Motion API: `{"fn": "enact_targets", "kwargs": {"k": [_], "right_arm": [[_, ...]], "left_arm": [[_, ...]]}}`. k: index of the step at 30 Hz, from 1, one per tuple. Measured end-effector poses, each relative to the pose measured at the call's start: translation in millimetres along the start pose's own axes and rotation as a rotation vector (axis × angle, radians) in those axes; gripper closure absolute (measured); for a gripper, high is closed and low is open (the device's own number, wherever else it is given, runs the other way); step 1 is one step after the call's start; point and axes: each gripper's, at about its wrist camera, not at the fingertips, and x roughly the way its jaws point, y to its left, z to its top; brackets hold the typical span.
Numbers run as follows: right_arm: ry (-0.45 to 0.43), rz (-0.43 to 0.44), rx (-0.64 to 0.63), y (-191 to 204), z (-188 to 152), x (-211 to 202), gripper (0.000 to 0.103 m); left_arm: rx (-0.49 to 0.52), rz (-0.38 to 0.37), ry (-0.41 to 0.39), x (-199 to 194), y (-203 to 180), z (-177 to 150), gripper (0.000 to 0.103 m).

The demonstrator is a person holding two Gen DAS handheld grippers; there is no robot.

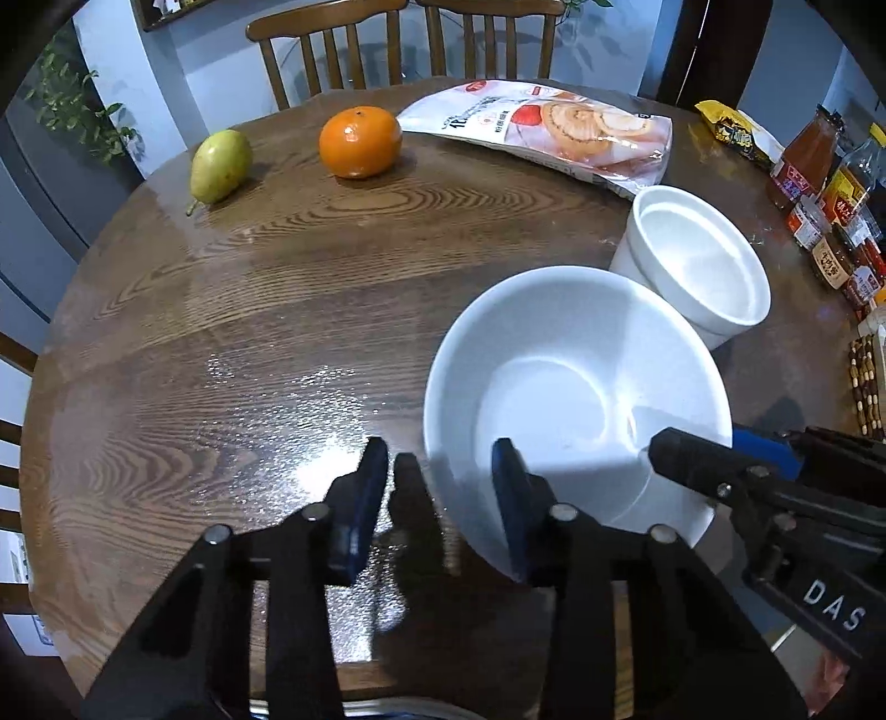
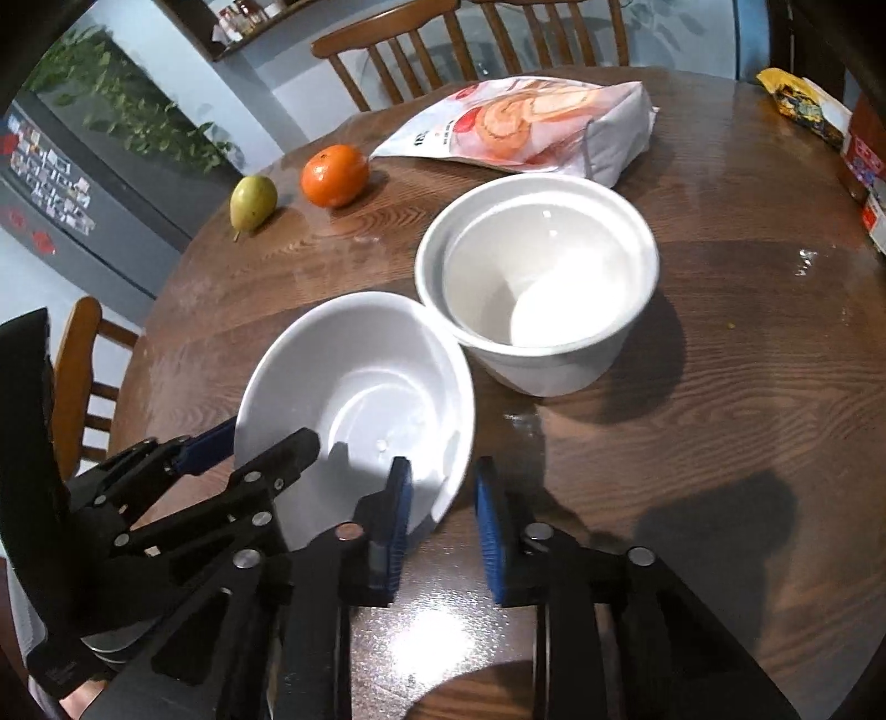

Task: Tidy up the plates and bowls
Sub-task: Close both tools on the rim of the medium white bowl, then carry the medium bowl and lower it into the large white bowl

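A white bowl [image 1: 576,399] sits near the table's front edge; it also shows in the right wrist view [image 2: 365,382]. Beyond it stands a stack of two larger white bowls [image 1: 698,260], nested one inside the other [image 2: 542,277]. My left gripper [image 1: 443,471] is open, its jaws straddling the near bowl's left rim, one inside and one outside. My right gripper [image 2: 440,487] is open too, straddling the same bowl's right rim. Neither pad clearly presses the rim.
An orange [image 1: 360,141], a pear [image 1: 220,165] and a snack bag [image 1: 542,130] lie at the far side of the round wooden table [image 1: 249,310]. Sauce bottles and jars [image 1: 830,205] crowd the right edge. Wooden chairs [image 1: 332,50] stand behind.
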Motion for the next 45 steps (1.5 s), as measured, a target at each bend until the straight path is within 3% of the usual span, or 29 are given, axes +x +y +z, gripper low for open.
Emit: {"fn": "enact_targets", "kwargs": {"k": [4, 14, 24, 45], "right_arm": [[0.003, -0.011, -0.023, 4.9, 0.4, 1.6, 0.089], [-0.005, -0.010, -0.024, 6.0, 0.9, -0.9, 0.091], [-0.071, -0.013, -0.032, 11.7, -9.9, -32.6, 0.091], [-0.211, -0.032, -0.047, 11.2, -77.4, -109.5, 0.091]], "left_arm": [[0.008, -0.012, 0.010, 4.5, -2.5, 1.5, 0.085], [0.028, -0.011, 0.000, 3.7, -5.0, -0.1, 0.085], [0.049, -0.019, -0.080, -35.4, -12.6, -10.2, 0.085], [0.114, -0.073, -0.199, -111.6, -50.2, -65.1, 0.085]]}}
